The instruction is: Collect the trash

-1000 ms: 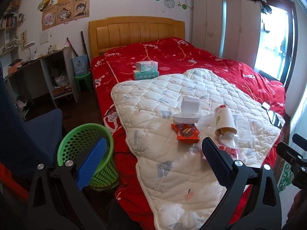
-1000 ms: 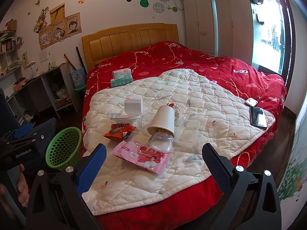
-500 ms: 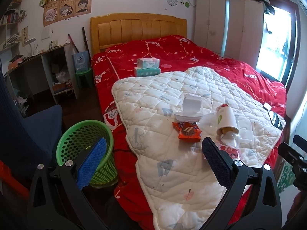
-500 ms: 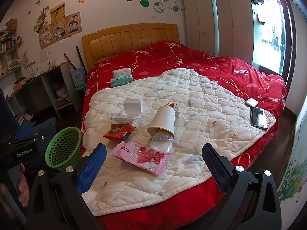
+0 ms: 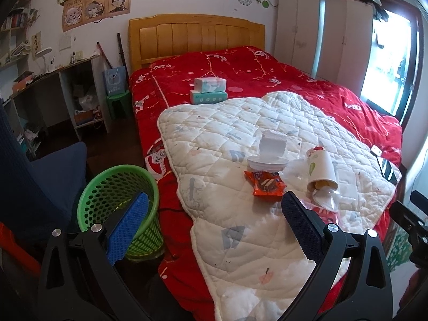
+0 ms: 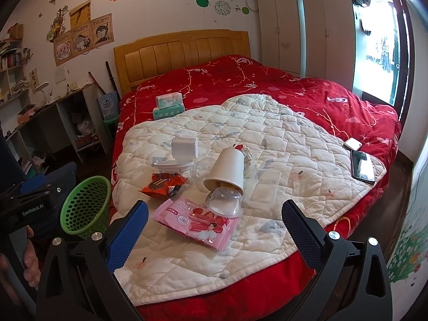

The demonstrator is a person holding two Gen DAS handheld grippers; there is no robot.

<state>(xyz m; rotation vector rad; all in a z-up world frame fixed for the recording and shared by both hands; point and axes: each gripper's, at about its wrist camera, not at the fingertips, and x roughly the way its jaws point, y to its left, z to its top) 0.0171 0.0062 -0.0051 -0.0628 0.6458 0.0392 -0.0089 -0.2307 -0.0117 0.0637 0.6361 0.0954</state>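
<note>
Trash lies on a white quilt (image 6: 281, 144) spread over the red bed. I see a pink wrapper (image 6: 198, 220), an orange snack bag (image 6: 163, 184) (image 5: 267, 184), a tipped paper cup (image 6: 227, 169) (image 5: 322, 168), a clear dome lid (image 6: 223, 200), a clear plastic tray (image 6: 263, 187) and a white foam box (image 6: 184, 148) (image 5: 272, 147). A green mesh bin (image 5: 117, 187) (image 6: 85, 208) stands on the floor left of the bed. My left gripper (image 5: 214, 223) is open, above the bed edge. My right gripper (image 6: 214, 230) is open just short of the pink wrapper.
Two tissue packs (image 5: 210, 91) sit on the red cover near the headboard. Two phones (image 6: 362, 165) lie at the quilt's right corner. A dark blue chair (image 5: 40, 187) stands beside the bin. A desk with shelves (image 5: 53, 93) lines the left wall.
The left view has tilted down and edged toward the bed, so the trash and bin sit slightly higher in frame. The right view is almost unchanged. Both grippers stay open.
</note>
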